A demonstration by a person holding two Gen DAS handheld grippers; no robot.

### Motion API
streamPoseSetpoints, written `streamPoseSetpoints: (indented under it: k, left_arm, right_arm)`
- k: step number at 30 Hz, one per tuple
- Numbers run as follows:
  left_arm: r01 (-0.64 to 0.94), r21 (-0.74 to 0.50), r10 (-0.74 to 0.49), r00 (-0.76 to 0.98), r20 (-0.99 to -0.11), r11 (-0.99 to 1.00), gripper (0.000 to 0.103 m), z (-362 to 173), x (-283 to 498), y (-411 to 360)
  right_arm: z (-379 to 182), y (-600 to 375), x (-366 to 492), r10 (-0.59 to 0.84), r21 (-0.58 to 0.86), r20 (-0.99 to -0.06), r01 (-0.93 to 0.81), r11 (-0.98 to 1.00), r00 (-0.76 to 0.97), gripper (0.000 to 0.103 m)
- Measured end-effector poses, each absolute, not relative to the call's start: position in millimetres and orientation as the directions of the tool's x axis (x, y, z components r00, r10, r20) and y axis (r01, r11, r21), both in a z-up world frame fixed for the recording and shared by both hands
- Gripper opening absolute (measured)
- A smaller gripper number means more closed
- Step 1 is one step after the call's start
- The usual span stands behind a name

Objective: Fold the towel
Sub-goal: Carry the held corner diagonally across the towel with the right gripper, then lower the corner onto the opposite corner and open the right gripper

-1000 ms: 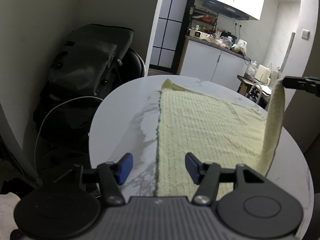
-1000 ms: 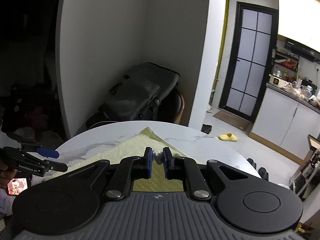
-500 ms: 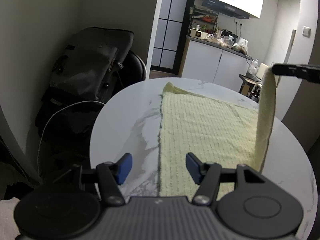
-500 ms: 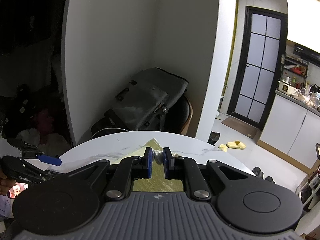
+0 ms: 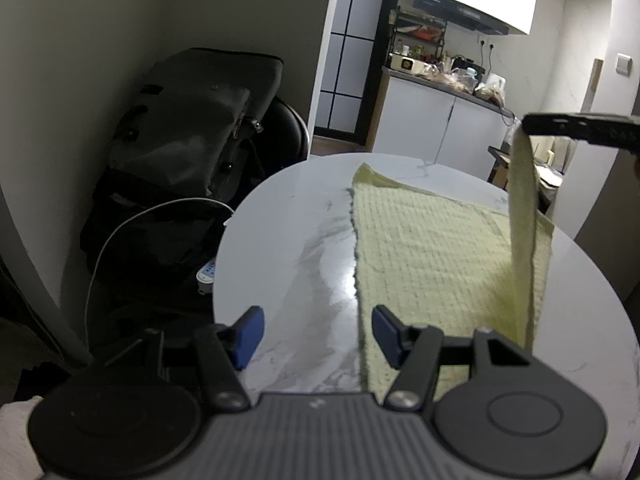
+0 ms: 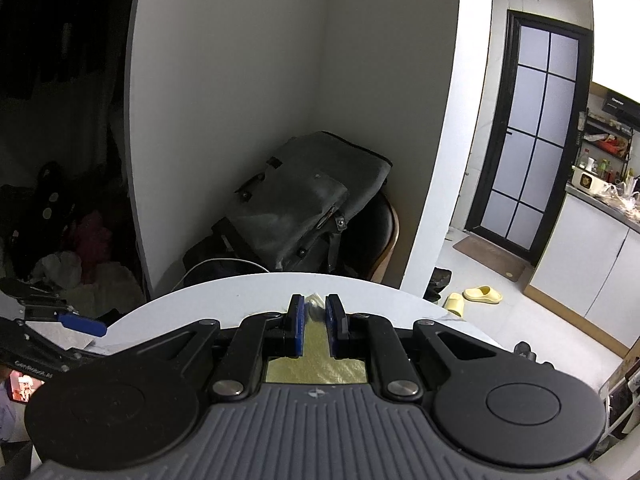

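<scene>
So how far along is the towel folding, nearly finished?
Only just begun. Done: the right gripper has pinched one corner of the yellow towel and lifted it off the round table. In hand: that raised corner hangs as a strip. Left: most of the towel lies flat and unfolded, and the left gripper is open, holding nothing.

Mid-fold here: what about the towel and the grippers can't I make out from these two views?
- Left wrist view: towel near edge hidden behind the left gripper body.
- Left wrist view: right gripper cut off by the frame edge.
- Right wrist view: right gripper's body hides nearly all the towel.
</scene>
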State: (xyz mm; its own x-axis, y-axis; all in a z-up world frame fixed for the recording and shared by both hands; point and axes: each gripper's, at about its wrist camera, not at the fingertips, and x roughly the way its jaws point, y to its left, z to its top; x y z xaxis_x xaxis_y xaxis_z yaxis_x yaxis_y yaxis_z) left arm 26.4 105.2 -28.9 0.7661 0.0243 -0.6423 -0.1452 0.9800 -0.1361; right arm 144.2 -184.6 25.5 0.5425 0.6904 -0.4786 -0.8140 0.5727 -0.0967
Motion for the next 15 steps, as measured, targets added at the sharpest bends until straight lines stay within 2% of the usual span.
streamPoseSetpoints:
  k: [15]
  left_arm:
    - [-0.175,-0.135,0.044,0.753,-0.656,0.975,0.063,-31,32,109]
  right_arm:
    - [10,-152,180,0.71,-0.057,-0.502,-0.838,0.543,0.494,0.01]
